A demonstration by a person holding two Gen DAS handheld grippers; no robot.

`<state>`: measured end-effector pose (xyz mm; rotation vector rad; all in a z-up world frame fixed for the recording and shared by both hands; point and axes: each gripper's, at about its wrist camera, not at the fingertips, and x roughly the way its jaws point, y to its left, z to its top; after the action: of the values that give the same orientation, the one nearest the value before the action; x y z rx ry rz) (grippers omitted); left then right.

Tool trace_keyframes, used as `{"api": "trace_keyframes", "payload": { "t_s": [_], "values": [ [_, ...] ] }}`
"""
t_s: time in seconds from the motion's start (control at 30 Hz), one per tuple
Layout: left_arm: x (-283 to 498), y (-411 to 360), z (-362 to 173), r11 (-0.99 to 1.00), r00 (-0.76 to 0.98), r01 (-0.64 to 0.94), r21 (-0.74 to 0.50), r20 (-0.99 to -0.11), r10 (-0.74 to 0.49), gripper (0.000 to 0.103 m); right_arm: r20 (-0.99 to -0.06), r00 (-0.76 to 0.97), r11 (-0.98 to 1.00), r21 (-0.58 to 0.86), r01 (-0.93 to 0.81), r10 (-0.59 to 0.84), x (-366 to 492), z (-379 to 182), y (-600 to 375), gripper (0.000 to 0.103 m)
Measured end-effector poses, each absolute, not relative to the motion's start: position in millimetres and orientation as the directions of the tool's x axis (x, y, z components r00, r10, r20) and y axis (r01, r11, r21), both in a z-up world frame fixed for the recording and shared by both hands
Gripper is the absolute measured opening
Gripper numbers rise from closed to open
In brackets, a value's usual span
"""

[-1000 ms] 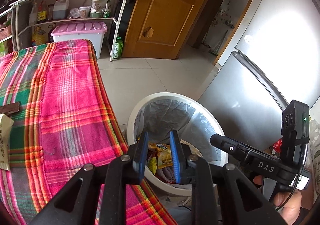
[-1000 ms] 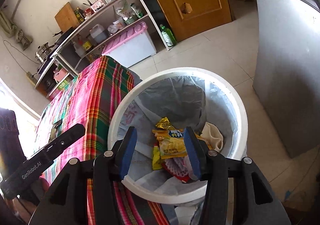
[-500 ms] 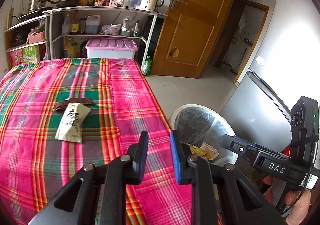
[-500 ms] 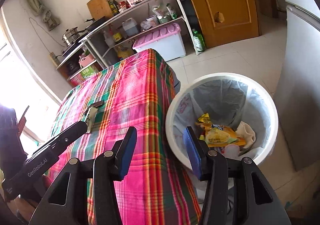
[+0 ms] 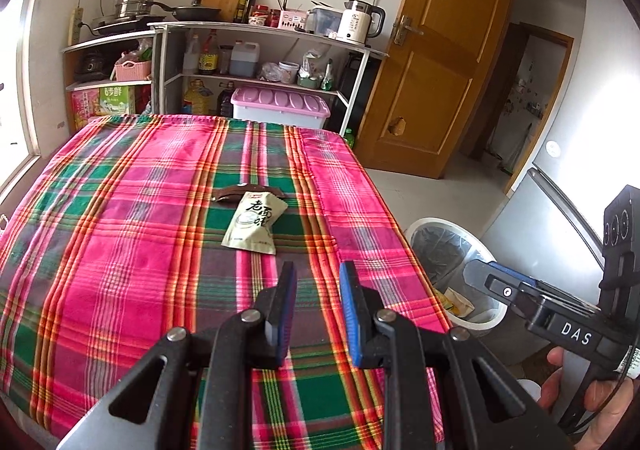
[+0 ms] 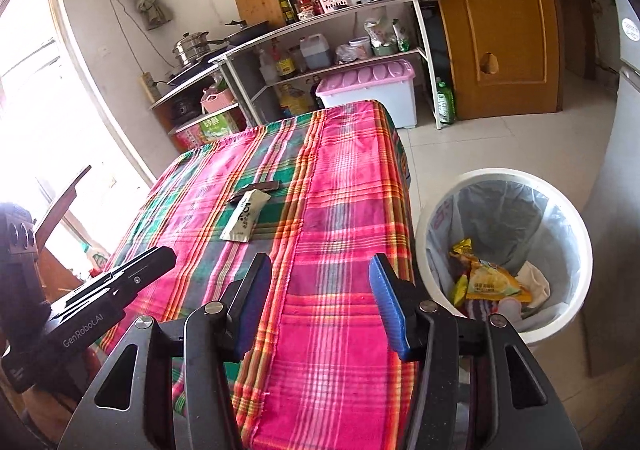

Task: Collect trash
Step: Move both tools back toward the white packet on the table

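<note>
A pale green snack packet (image 5: 254, 226) (image 6: 244, 220) lies on the plaid-covered table (image 5: 120, 250) (image 6: 340, 190), its far end touching a flat dark brown wrapper (image 5: 228, 194) (image 6: 260, 186). My left gripper (image 5: 317, 274) hovers over the table's near part, short of the packet, its jaws a narrow gap apart with nothing between them. My right gripper (image 6: 319, 266) is above the table's near right edge; its jaws are opening and hold nothing. The white lined bin (image 5: 452, 226) (image 6: 500, 176) stands on the floor right of the table, with wrappers inside.
A hand (image 5: 592, 402) grips the right tool's handle at the lower right of the left wrist view. Behind the table stand a metal shelf rack (image 5: 264, 30), a pink-lidded box (image 5: 280, 106) and a wooden door (image 5: 432, 70). A grey fridge (image 5: 560, 218) rises beyond the bin.
Both grippers swung from above the bin to over the table and rose a little. The packet moved from the left edge to the view's centre. The right jaws stand slightly wider.
</note>
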<state>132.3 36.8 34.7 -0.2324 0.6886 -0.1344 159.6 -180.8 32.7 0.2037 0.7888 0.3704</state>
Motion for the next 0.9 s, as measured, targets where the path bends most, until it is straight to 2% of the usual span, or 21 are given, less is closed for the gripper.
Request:
{"api": "trace_keyframes", "payload": {
  "t_s": [0.37, 0.47, 0.53, 0.6, 0.9],
  "values": [
    [134.0, 74.0, 22.5, 0.958, 0.763, -0.029, -0.284, -0.625, -0.162, 0.023, -0.681, 0.605, 0.911, 0.296, -0.288, 0.413, 169.7, 22.7, -155.5, 0.055],
    [142.1, 79.9, 19.9, 0.958, 0.763, -0.04, -0.282, -0.627, -0.153, 0.028, -0.685, 0.601, 0.911, 0.286, -0.297, 0.411, 177.6, 21.4, -149.1, 0.055],
    [148.1, 83.3, 18.2, 0.957, 0.766, -0.044, -0.286, -0.625, -0.151, 0.04, -0.686, 0.602, 0.912, 0.278, -0.302, 0.409, 182.9, 20.7, -145.0, 0.055],
    [155.3, 87.0, 16.9, 0.956, 0.769, -0.048, -0.291, -0.621, -0.15, 0.046, -0.687, 0.604, 0.913, 0.27, -0.304, 0.404, 188.2, 20.5, -142.4, 0.055],
    [201.4, 82.6, -0.9, 0.959, 0.743, -0.025, -0.282, -0.647, -0.171, 0.047, -0.694, 0.604, 0.918, 0.252, -0.308, 0.393, 216.9, 15.1, -132.9, 0.055]
  ]
}}
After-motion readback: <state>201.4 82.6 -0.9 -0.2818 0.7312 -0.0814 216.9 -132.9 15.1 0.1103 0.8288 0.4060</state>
